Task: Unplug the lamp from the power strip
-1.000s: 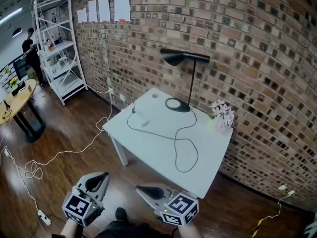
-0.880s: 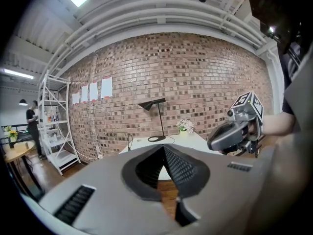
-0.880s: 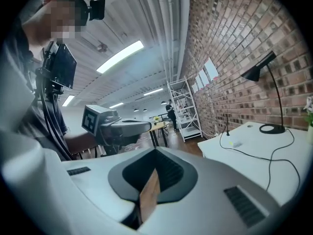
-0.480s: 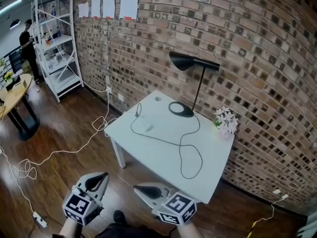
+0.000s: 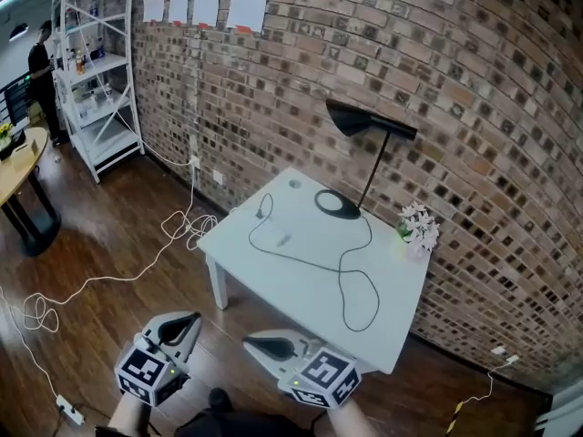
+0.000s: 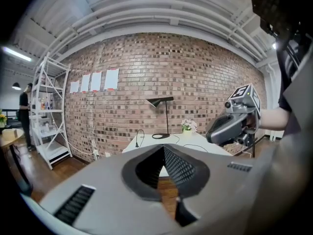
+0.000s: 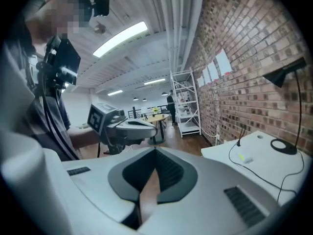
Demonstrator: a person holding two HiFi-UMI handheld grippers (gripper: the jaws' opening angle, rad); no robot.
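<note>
two grey handheld grippers, left (image 5: 189, 318) and right (image 5: 248, 340), each carrying a black-and-white marker cube and low in the head view, well short of the table. both pairs of jaws closed, nothing between them. white paper sheets (image 5: 249, 0) on red brick wall (image 5: 474, 80): print too small to read. black desk lamp (image 5: 351, 117) stands at the wall side of the white square table (image 5: 301, 294), its thin black cord (image 5: 341, 271) looped across the top. small pale item (image 5: 283, 239) beside the cord: too small to identify.
</note>
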